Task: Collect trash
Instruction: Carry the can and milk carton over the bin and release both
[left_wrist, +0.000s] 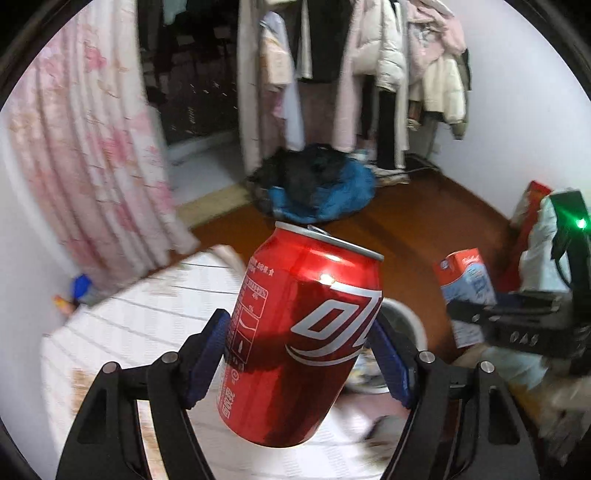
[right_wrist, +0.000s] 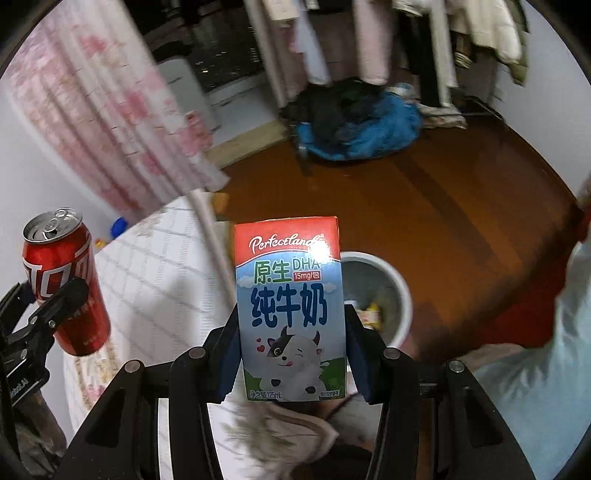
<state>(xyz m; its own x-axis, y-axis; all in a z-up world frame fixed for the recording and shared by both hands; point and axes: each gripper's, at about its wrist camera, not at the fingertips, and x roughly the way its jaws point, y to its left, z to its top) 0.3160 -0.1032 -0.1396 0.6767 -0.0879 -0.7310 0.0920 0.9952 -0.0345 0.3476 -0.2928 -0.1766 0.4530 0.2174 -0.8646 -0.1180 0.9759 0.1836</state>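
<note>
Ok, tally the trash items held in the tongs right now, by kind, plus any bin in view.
Drink cans: 1, the red cola can, held in the left tongs.
Milk cartons: 1, the milk carton, held in the right tongs.
Bins: 1, the white bin on the floor, with some wrappers inside.
Total: 3.

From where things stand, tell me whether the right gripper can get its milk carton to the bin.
Probably yes. The right gripper is shut on the milk carton, and the white bin stands open-topped just beyond, with nothing visible between them.
</note>
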